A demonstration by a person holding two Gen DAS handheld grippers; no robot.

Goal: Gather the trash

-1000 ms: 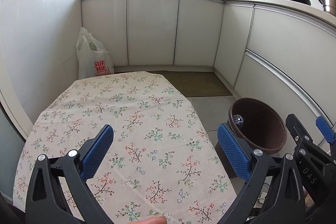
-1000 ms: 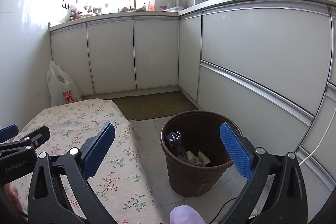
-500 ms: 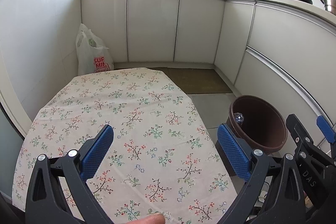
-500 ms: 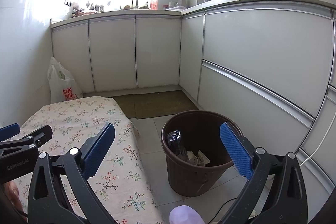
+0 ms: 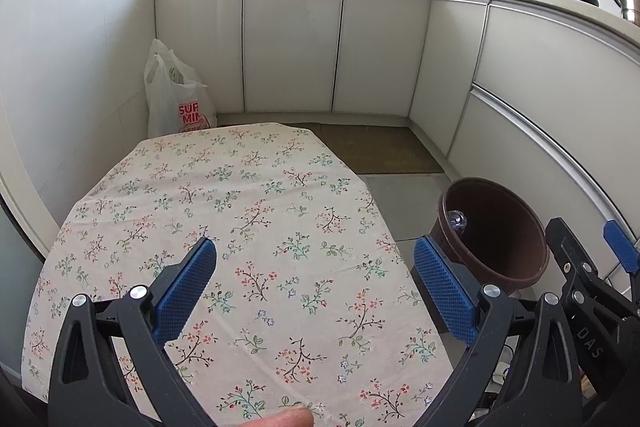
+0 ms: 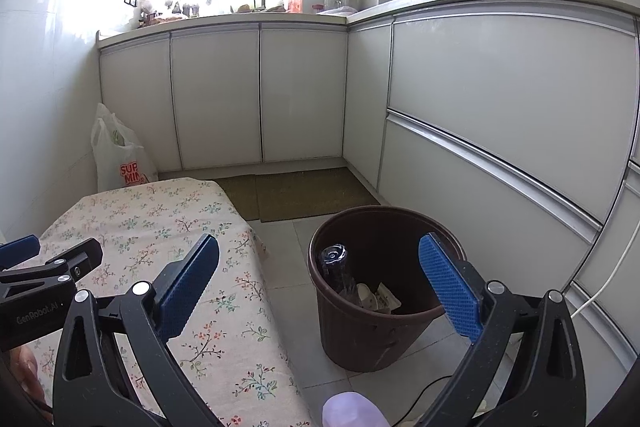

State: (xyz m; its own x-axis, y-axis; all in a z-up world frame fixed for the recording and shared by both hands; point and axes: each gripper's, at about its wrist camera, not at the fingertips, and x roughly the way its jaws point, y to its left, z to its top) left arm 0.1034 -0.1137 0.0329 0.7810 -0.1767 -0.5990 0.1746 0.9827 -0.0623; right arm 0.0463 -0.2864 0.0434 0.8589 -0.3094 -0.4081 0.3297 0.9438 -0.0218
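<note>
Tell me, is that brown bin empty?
No. The brown bin holds a clear bottle and crumpled paper scraps at the bottom.

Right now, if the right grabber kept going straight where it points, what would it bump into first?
Probably the brown bin. The open right gripper frames its left rim between its fingers, with nothing visible in between, though depth is hard to judge.

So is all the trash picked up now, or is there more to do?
It looks nearly done. The brown bin on the floor already holds a clear plastic bottle and some crumpled paper. The left gripper and right gripper are both open and hold nothing. No trash shows on the flowery tablecloth, so nothing seems left here.
</note>
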